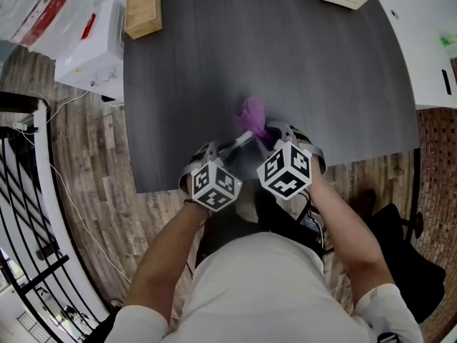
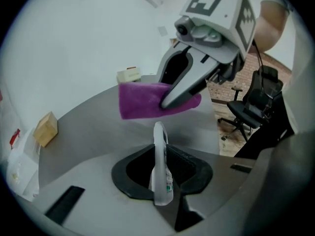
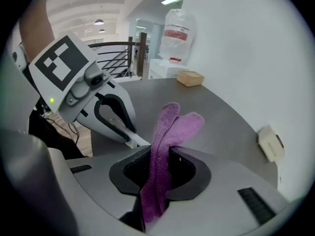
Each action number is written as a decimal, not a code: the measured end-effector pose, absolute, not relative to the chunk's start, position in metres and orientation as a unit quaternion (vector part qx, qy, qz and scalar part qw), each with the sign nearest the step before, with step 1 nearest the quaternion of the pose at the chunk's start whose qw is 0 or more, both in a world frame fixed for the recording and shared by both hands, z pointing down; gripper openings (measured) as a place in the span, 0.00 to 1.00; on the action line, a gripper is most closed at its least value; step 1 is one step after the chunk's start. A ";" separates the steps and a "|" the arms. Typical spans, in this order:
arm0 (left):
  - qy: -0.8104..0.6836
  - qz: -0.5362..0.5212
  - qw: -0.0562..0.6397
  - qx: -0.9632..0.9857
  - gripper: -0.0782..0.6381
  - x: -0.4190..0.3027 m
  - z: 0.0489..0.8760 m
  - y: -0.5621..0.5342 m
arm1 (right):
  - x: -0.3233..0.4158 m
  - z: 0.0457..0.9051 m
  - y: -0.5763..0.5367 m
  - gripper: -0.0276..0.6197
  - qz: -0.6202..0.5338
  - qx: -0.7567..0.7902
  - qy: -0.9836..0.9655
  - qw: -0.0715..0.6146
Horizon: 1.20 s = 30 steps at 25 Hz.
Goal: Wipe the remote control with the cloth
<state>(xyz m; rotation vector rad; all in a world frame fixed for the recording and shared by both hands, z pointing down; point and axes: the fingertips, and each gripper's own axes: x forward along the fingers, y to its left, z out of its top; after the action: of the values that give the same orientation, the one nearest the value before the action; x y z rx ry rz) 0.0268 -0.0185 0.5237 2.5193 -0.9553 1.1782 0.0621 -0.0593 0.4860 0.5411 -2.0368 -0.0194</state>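
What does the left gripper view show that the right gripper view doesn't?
Left only: the remote control at full length, clamped in its own jaws; the right gripper from outside; an office chair.
Right only: the left gripper from outside, a railing, a plastic bag.
Both: the purple cloth held by the right gripper, the dark table, the wooden box.

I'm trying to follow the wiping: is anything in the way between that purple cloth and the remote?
Nothing visible. The left gripper is shut on the remote control, the right gripper is shut on the cloth, and only open air over the table lies between them.
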 end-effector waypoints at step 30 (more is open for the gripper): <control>-0.360 0.417 0.022 0.834 0.24 0.006 0.516 -0.001 | 0.033 0.453 -0.033 0.17 0.020 0.201 -0.868 0.454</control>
<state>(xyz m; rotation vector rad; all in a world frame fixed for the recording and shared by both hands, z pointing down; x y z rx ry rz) 0.0063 -0.0007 0.5160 2.5845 -1.1154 1.2913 0.0331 -0.0332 0.4530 0.4955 -2.1422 0.0505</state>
